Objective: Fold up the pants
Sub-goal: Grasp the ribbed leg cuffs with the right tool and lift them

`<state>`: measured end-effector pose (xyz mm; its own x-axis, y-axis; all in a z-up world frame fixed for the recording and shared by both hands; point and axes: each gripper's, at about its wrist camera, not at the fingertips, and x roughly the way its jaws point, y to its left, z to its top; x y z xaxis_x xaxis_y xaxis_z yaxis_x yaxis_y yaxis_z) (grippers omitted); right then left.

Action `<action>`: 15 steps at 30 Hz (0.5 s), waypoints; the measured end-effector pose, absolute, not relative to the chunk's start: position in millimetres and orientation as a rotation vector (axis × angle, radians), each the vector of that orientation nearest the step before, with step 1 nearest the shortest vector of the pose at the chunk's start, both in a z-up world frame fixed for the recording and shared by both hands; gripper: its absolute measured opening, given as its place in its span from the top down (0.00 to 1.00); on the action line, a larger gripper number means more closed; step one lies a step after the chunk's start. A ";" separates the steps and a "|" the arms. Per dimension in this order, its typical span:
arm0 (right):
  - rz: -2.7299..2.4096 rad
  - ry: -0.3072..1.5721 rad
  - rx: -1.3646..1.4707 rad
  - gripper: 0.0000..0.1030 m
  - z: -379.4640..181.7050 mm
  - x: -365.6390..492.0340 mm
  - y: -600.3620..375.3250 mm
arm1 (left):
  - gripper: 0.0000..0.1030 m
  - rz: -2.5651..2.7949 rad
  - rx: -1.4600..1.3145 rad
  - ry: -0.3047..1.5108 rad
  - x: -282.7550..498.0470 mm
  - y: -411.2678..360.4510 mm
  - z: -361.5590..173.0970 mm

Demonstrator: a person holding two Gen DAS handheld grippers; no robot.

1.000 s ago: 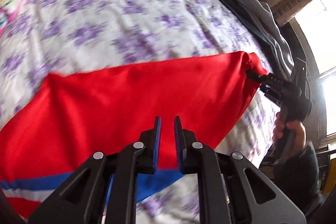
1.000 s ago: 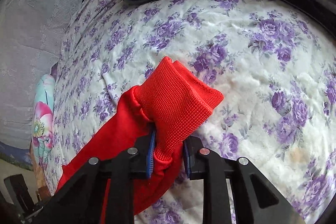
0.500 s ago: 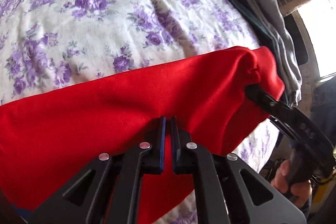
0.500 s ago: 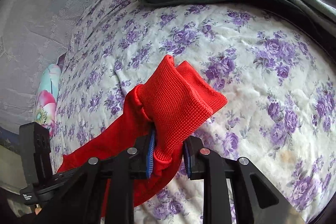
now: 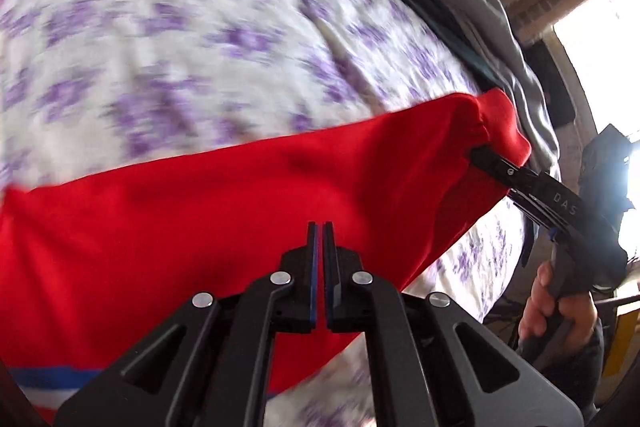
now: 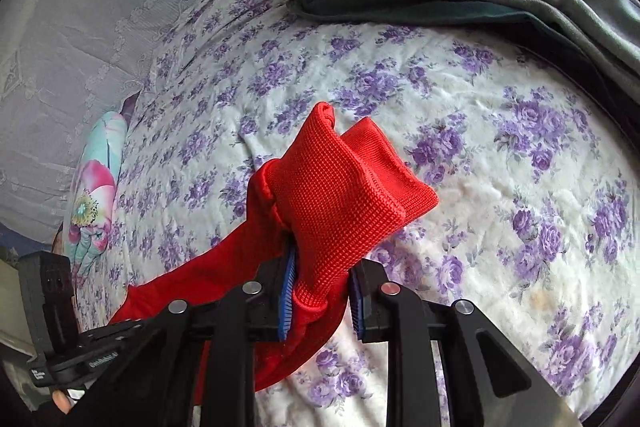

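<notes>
Right gripper (image 6: 320, 297) pinches pants (image 6: 340, 195) — cuff.

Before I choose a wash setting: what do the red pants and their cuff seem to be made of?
The red pants look like smooth, thin, slightly shiny knit, perhaps polyester: even surface, soft drape. The cuff, clamped in the right hand-held gripper, is a coarser ribbed knit with visible stitch rows, probably elasticated, since the leg fabric gathers where it joins.

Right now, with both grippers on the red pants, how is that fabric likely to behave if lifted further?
The red pants will probably sag between grips: the leg already bunches where the right gripper pinches the ribbed cuff. It looks light and thin. The left gripper, nearly closed on it, may slip off the smooth cloth.
</notes>
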<state>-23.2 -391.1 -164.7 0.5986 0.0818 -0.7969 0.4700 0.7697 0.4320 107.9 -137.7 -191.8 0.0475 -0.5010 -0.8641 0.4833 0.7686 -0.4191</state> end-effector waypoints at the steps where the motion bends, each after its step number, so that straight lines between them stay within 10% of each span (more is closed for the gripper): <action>1: -0.236 0.910 0.665 0.78 -159.5 -22.5 -387.5 | 0.98 -0.714 -0.026 1.313 109.6 -113.3 -185.4; 15: -0.025 0.922 0.425 0.78 -104.9 10.4 -278.7 | 0.98 -0.259 -0.231 1.351 105.4 113.4 -221.0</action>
<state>10.4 -278.7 -104.9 0.6100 0.1586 -0.7763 0.2007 0.9169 0.3451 105.4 113.4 -221.0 0.1974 -0.3149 -0.9283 0.0502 0.9490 -0.3113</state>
